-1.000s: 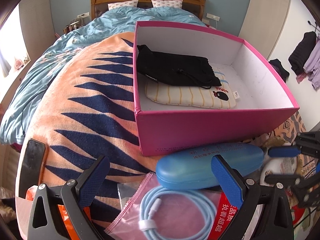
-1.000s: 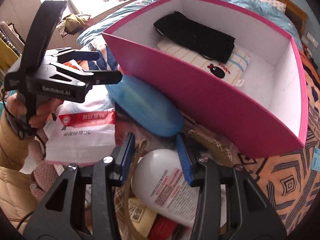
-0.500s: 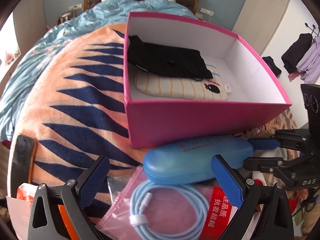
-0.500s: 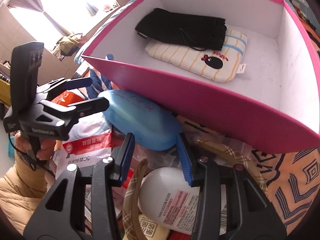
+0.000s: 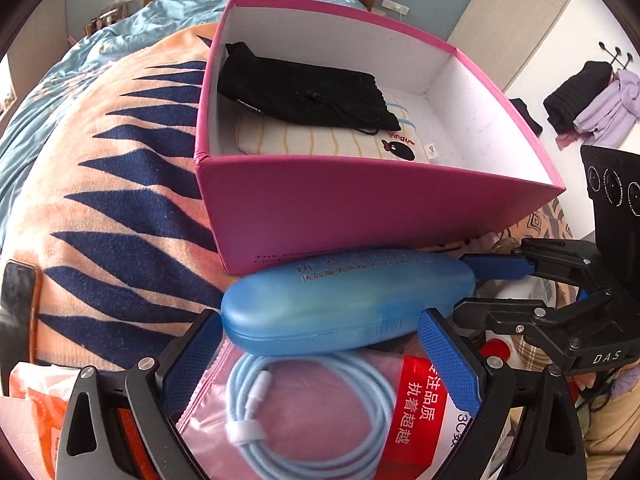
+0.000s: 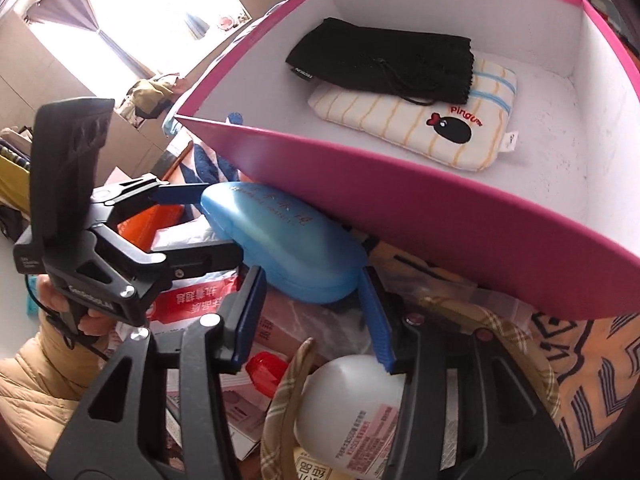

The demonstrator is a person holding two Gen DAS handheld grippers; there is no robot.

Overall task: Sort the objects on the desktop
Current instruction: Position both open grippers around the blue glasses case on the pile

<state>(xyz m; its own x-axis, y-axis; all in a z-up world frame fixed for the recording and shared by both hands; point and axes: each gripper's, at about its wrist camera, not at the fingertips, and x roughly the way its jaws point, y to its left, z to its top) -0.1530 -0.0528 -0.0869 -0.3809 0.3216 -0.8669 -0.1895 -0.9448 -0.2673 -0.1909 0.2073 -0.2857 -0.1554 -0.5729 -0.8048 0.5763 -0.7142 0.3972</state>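
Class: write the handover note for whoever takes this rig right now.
Left gripper: open, astride the blue case's left end.
Right gripper: open, jaws just widened, at the case's other end; not gripped.
Case lies against the pink box's front wall.
Done: black pouch and striped pouch in the box.
Left: case, bagged cable, white bottle.

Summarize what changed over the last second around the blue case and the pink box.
Both grippers closed in on the blue plastic glasses case. The right gripper left the white bottle, and its jaws have just been opening, now straddling the case's end without pressing. The left gripper came up to the case, jaws open. Unchanged: case against the pink cardboard box, black pouch and striped pouch inside.
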